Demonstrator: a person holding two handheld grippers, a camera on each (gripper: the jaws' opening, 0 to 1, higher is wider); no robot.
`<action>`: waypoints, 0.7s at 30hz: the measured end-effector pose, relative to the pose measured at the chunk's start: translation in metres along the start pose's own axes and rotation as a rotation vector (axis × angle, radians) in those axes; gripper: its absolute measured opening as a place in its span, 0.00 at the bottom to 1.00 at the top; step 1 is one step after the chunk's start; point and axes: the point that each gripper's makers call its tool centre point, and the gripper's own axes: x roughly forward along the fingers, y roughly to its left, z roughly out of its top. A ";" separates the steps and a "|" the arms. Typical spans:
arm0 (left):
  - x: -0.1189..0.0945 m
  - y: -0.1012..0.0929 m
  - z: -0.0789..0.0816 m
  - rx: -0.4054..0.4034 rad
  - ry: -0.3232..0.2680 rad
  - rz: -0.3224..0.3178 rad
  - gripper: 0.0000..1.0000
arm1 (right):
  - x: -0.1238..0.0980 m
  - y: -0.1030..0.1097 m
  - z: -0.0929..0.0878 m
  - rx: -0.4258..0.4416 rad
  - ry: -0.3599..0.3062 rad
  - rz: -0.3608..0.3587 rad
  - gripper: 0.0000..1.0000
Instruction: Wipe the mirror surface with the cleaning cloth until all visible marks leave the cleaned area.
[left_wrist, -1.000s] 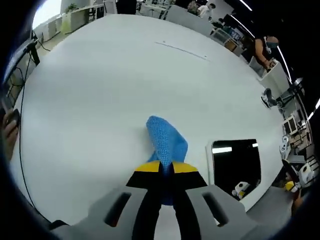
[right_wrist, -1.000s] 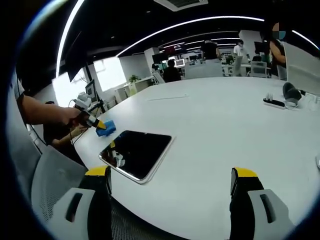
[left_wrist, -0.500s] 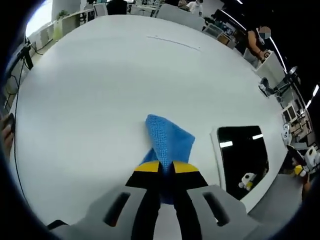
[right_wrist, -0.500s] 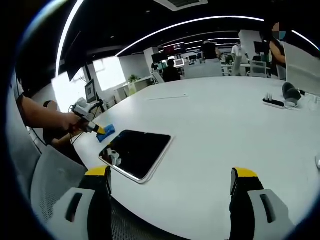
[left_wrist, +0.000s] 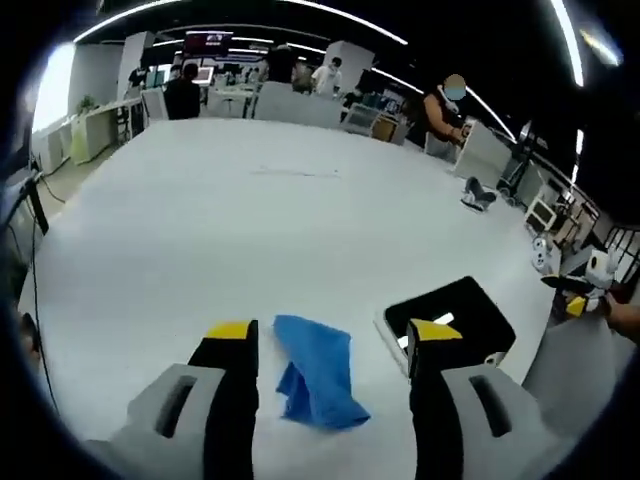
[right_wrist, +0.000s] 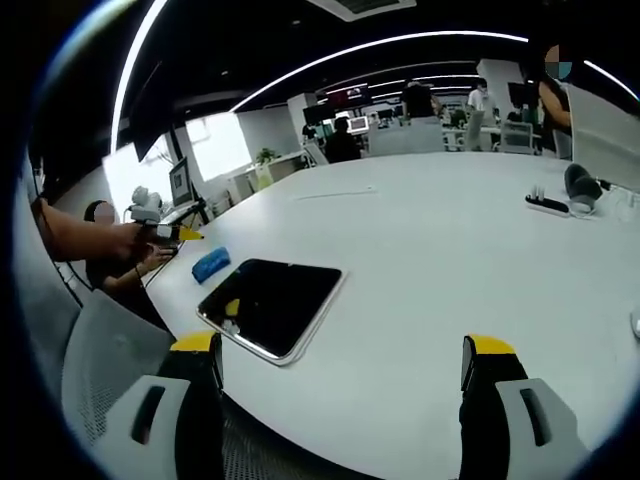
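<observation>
Mirror (right_wrist: 272, 303) risks staying marked: cloth (left_wrist: 318, 372) lies loose on bench (left_wrist: 250, 230) at 12 o'clock between wide-open left gripper (left_wrist: 334, 335) jaws.

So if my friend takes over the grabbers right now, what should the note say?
Left gripper: open, holding nothing, above the blue cleaning cloth.
Right gripper: open, holding nothing, near the table's edge.
The cloth lies crumpled on the white table, just beside the mirror, not on it.
Done: cloth is next to the mirror.
Left: grip the cloth and wipe the mirror; whether marks remain on the glass is too hard to tell.
</observation>
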 end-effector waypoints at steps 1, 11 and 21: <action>-0.006 0.003 0.007 0.039 -0.033 0.004 0.68 | 0.000 0.000 0.000 -0.001 -0.004 0.001 0.99; -0.053 0.024 0.008 0.158 -0.127 -0.012 0.99 | -0.001 -0.004 0.000 -0.046 -0.004 -0.018 0.99; -0.084 0.028 -0.014 0.135 -0.138 -0.026 0.99 | -0.001 -0.003 0.001 -0.088 0.004 -0.023 0.99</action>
